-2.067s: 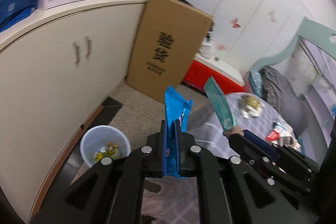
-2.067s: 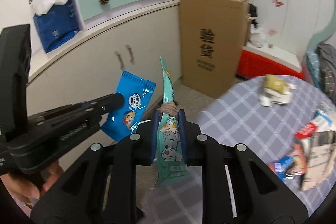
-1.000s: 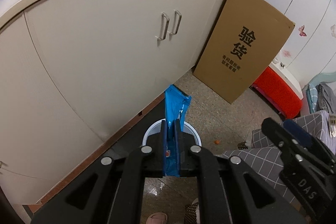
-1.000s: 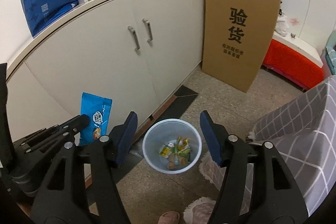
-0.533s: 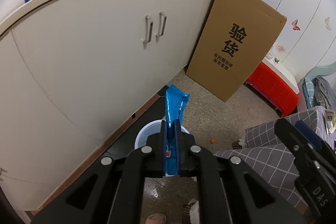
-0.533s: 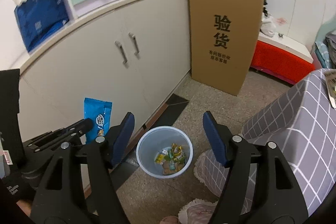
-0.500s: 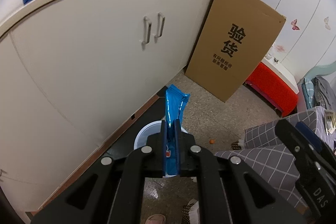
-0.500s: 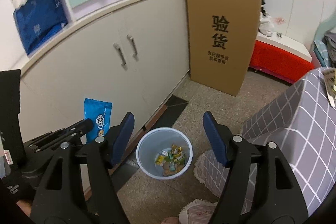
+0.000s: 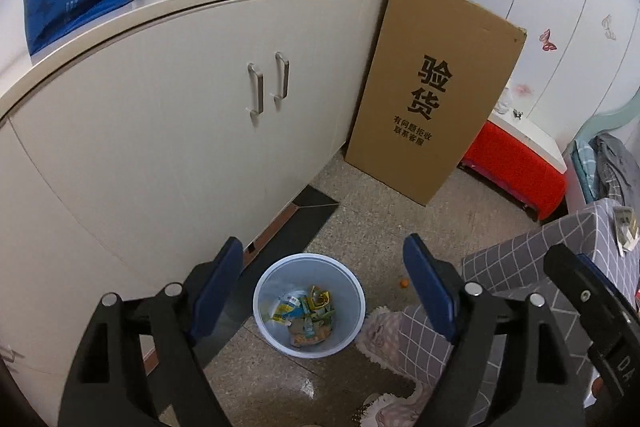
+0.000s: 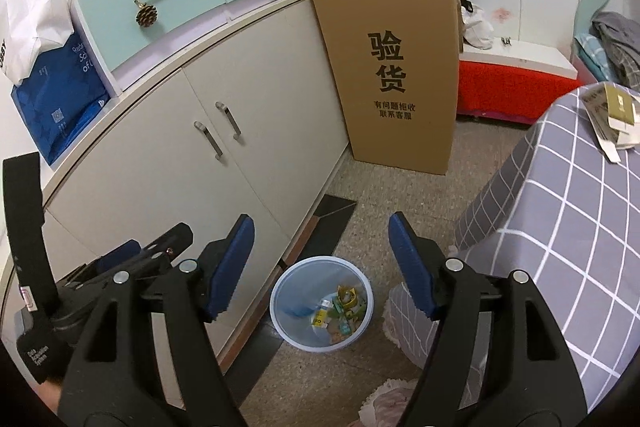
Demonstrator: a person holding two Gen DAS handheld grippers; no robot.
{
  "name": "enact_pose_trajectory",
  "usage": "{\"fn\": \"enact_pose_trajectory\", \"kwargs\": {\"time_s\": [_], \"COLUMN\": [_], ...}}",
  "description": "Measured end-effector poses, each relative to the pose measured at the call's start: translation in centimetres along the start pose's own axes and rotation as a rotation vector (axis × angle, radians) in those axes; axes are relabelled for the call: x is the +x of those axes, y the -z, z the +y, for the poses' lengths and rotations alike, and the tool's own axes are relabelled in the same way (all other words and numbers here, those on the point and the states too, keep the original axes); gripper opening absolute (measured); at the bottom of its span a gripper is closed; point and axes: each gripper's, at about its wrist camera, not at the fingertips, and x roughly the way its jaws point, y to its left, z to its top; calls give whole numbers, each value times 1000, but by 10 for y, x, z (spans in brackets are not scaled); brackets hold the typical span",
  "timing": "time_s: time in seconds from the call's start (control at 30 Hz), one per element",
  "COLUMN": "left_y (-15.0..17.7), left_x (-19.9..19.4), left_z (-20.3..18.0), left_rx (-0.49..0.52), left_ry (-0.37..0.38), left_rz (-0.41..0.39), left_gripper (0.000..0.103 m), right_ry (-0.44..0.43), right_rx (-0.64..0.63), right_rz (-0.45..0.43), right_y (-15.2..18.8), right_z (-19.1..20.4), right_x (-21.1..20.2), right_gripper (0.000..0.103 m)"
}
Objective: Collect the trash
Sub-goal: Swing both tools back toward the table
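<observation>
A pale blue waste bin (image 9: 262, 285) stands on the floor by the cabinet, with several snack wrappers (image 9: 310, 313) inside. My left gripper (image 9: 322, 247) hovers above it; its jaws are opening and nothing is between them. My right gripper (image 10: 320, 223) is open and empty, also above the bin (image 10: 280, 293). In the right wrist view a blue patch (image 10: 298, 307) lies in the bin beside the wrappers (image 10: 340, 307), and the left gripper (image 10: 160, 251) shows at the lower left. Part of the right gripper (image 9: 580, 291) reaches into the left wrist view at the right.
A white cabinet (image 9: 160, 131) runs along the left. A tall cardboard box (image 9: 432, 91) leans against it, and a red bench (image 9: 516, 163) stands behind. A table with a grey checked cloth (image 10: 580, 219) at the right carries paper trash (image 10: 612, 119). A rug (image 9: 384, 323) lies beside the bin.
My left gripper has opened and the blue wrapper it held is gone from its jaws. Two seconds ago the right gripper held a teal wrapper; it has been empty since. Both views rose slightly.
</observation>
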Motion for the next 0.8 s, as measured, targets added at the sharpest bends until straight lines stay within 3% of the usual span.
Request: {"fn": "enact_pose_trajectory", "kwargs": {"time_s": [0.4,0.6,0.8], "left_y": [10,22,47], "left_x": [-53,-88,-113], "left_z": [-26,-74,-151], "left_rx": [2,79,219], "left_ry": [54,121,211], "left_rz": [-27,-46,-50], "left_gripper": [80,80,80], "right_ry": [-1,28,106], "right_rx": [7,36,91], "right_rz": [-53,-105,-142], "right_y": [-1,3,14], "right_z": [-16,-52,-110], "right_x": [-58,-109,-157], "right_gripper": [69,71,72]}}
